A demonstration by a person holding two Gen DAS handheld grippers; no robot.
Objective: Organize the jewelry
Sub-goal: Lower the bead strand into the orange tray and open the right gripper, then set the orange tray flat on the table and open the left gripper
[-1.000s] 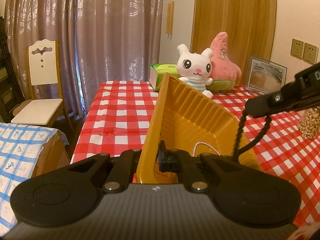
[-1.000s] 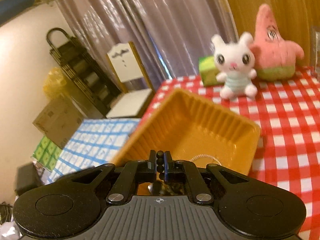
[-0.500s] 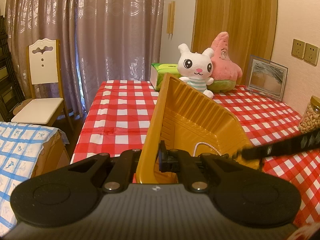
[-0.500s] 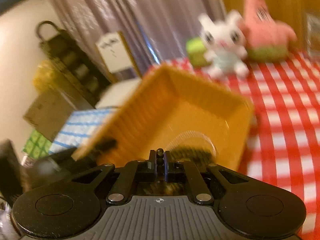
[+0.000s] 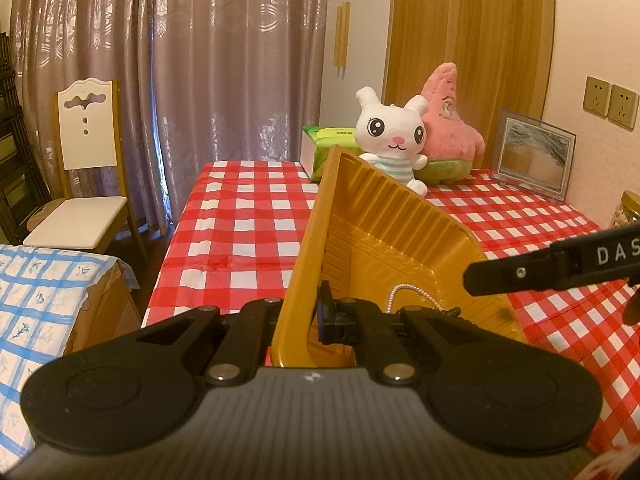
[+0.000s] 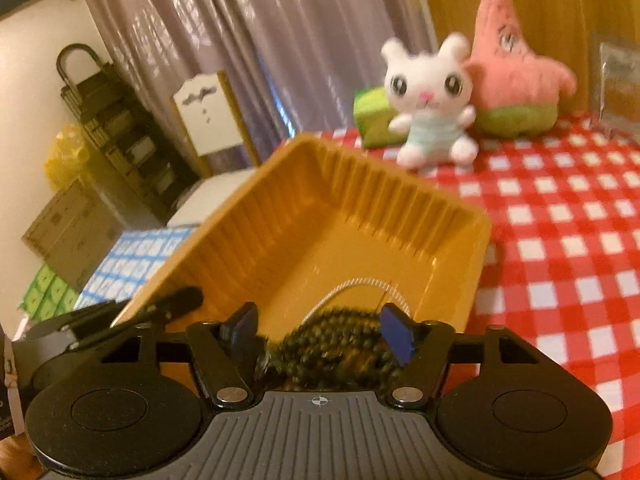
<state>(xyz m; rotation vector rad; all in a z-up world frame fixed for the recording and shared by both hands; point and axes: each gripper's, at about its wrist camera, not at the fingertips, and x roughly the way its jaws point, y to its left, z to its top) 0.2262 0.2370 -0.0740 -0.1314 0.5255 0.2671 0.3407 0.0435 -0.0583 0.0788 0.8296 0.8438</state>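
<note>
A yellow ribbed plastic tray (image 5: 384,232) stands tilted on the red checked table. My left gripper (image 5: 320,314) is shut on its near wall. A white pearl necklace (image 5: 404,292) lies in the tray's low corner. My right gripper (image 6: 320,330) hangs over that corner with its jaws opening. A black bead necklace (image 6: 332,350) lies heaped in the tray between and below the blue pads (image 6: 396,334), which do not press on it. The white pearl necklace (image 6: 360,283) shows just beyond the heap. In the left wrist view one right finger (image 5: 520,274) reaches in from the right.
A white plush rabbit (image 5: 394,142), a pink plush star (image 5: 448,128) and a green tissue box (image 5: 320,148) stand at the table's far end. A framed picture (image 5: 534,156) and a jar (image 5: 624,212) line the right wall. A white chair (image 5: 86,160) stands left of the table.
My right gripper came down into the tray with the black bead necklace, then its jaws parted and the necklace dropped into a heap. My left gripper and the tilted tray kept still.
</note>
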